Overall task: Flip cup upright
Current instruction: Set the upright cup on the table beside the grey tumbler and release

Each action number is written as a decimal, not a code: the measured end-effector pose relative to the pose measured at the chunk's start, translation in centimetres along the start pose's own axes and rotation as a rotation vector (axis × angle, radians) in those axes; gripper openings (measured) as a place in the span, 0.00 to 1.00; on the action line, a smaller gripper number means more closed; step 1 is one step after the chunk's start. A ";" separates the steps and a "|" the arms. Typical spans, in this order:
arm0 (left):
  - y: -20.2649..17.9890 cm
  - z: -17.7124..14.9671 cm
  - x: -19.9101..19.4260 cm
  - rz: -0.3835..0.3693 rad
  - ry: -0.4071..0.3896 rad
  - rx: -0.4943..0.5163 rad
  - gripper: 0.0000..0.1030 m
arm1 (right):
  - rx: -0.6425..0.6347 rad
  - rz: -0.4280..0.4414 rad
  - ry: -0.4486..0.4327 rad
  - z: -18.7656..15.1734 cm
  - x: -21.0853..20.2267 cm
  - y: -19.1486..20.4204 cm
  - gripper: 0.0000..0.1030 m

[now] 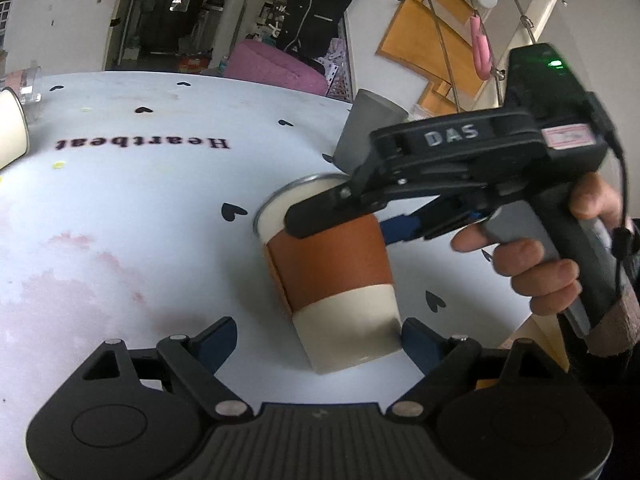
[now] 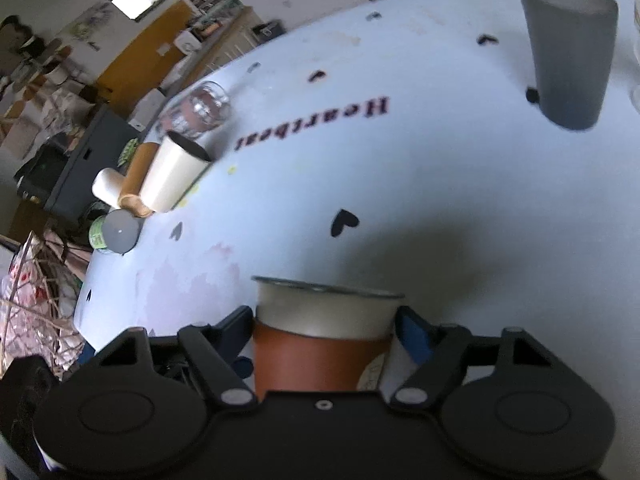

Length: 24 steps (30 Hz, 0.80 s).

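Note:
A cream cup with a brown sleeve (image 1: pixel 332 268) is held tilted above the white table (image 1: pixel 140 208), its metal rim pointing away from the left wrist camera. My right gripper (image 1: pixel 348 224) is shut on the cup's sleeve. In the right wrist view the cup (image 2: pixel 320 340) sits between the right gripper's fingers (image 2: pixel 324 332), rim forward. My left gripper (image 1: pixel 316 336) is open, its jaws on either side of the cup's cream base, the right pad close to or touching it.
An upside-down grey cup (image 2: pixel 568 52) stands at the table's far side and also shows in the left wrist view (image 1: pixel 368 132). A cream cup (image 2: pixel 176 176), a brown-sleeved cup, a glass (image 2: pixel 200 108) and a grey cup (image 2: pixel 120 232) lie at the left edge.

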<state>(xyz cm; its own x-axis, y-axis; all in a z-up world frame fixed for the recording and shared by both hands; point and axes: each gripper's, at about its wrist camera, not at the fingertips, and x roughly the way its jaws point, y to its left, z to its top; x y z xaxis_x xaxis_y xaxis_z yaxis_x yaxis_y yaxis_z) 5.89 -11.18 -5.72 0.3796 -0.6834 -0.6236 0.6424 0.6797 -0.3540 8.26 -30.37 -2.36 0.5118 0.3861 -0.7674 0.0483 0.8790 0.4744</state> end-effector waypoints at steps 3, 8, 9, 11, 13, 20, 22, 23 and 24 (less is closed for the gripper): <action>-0.4 0.1 -0.2 0.038 -0.028 0.013 0.86 | -0.063 -0.015 -0.089 0.0 -1.2 0.5 0.76; -0.2 0.1 -1.1 0.032 -0.067 0.007 0.86 | -0.174 -0.132 -0.250 1.7 -2.1 0.8 0.76; -0.1 0.1 -1.1 0.035 -0.069 0.003 0.86 | -0.194 -0.168 -0.289 2.3 -2.1 0.7 0.76; 0.2 0.0 -1.1 0.040 -0.069 -0.009 0.86 | -0.232 -0.247 -0.365 3.4 -1.9 0.5 0.75; 0.6 -0.1 -1.1 0.046 -0.071 -0.019 0.86 | -0.251 -0.306 -0.428 4.6 -1.4 0.1 0.75; 1.5 -0.4 -1.3 0.058 -0.074 -0.042 0.86 | -0.303 -0.471 -0.584 8.9 0.8 -1.0 0.75; 1.6 -0.5 -1.4 0.061 -0.073 -0.046 0.86 | -0.299 -0.483 -0.598 9.8 1.2 -1.3 0.75; 1.7 -0.6 -1.4 0.061 -0.073 -0.047 0.86 | -0.295 -0.483 -0.604 10.0 1.3 -1.4 0.75; 1.7 -0.7 -1.6 0.060 -0.072 -0.047 0.86 | -0.291 -0.485 -0.609 10.4 1.4 -1.5 0.75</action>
<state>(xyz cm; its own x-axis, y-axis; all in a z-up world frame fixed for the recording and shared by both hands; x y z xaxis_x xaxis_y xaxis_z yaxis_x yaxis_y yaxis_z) 5.92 -8.77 -5.84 0.4647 -0.6573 -0.5933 0.5854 0.7308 -0.3511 17.82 -34.03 0.34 0.8699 -0.1997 -0.4511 0.2020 0.9784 -0.0436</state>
